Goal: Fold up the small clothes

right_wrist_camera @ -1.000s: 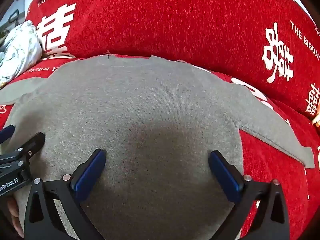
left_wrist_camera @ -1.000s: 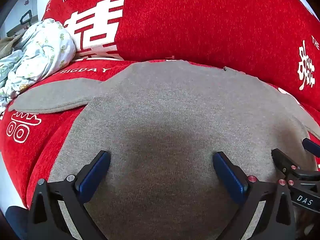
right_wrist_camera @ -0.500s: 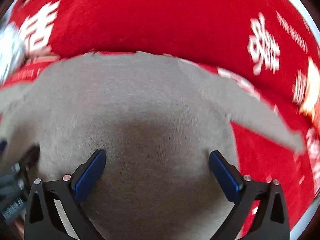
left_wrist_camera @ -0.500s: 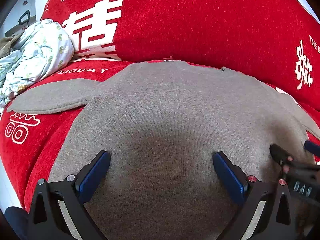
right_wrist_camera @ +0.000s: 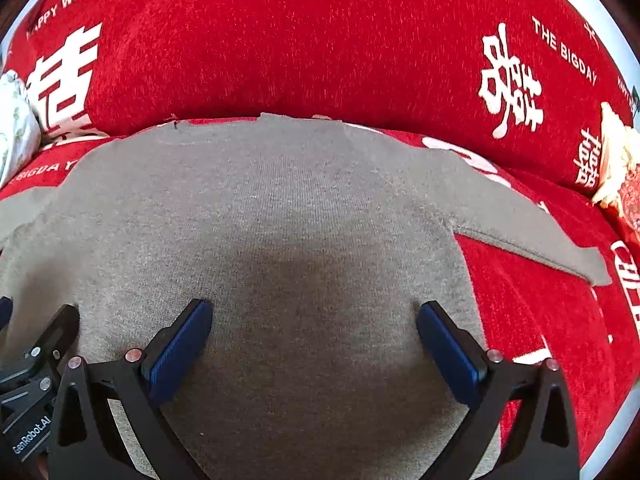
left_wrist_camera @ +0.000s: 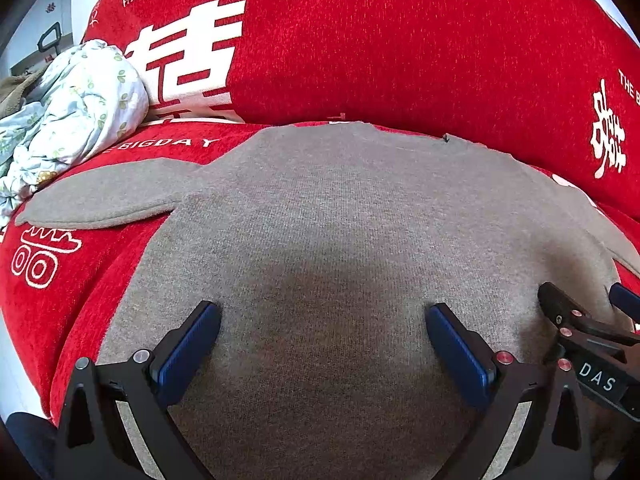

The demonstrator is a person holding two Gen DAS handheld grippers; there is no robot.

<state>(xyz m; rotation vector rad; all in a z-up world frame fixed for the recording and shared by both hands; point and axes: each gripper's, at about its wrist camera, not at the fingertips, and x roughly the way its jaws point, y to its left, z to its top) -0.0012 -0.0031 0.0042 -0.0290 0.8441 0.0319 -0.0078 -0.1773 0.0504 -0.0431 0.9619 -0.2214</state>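
Observation:
A small grey knit sweater [left_wrist_camera: 340,220] lies flat on a red sofa seat, its neck toward the backrest. It also shows in the right wrist view [right_wrist_camera: 280,208]. Its left sleeve [left_wrist_camera: 108,200] spreads out to the left and its right sleeve [right_wrist_camera: 528,228] to the right. My left gripper [left_wrist_camera: 322,320] is open and empty over the sweater's lower left part. My right gripper [right_wrist_camera: 314,318] is open and empty over the lower right part. Each gripper shows at the edge of the other's view.
The red sofa cover [left_wrist_camera: 360,48] with white characters forms the seat and backrest. A crumpled white floral cloth [left_wrist_camera: 72,120] lies at the left end of the seat. A cream and red tasselled item [right_wrist_camera: 616,168] sits at the far right.
The right gripper swung right and then back left, ending slightly right of where it was. The left gripper has barely moved. The sweater lies as before.

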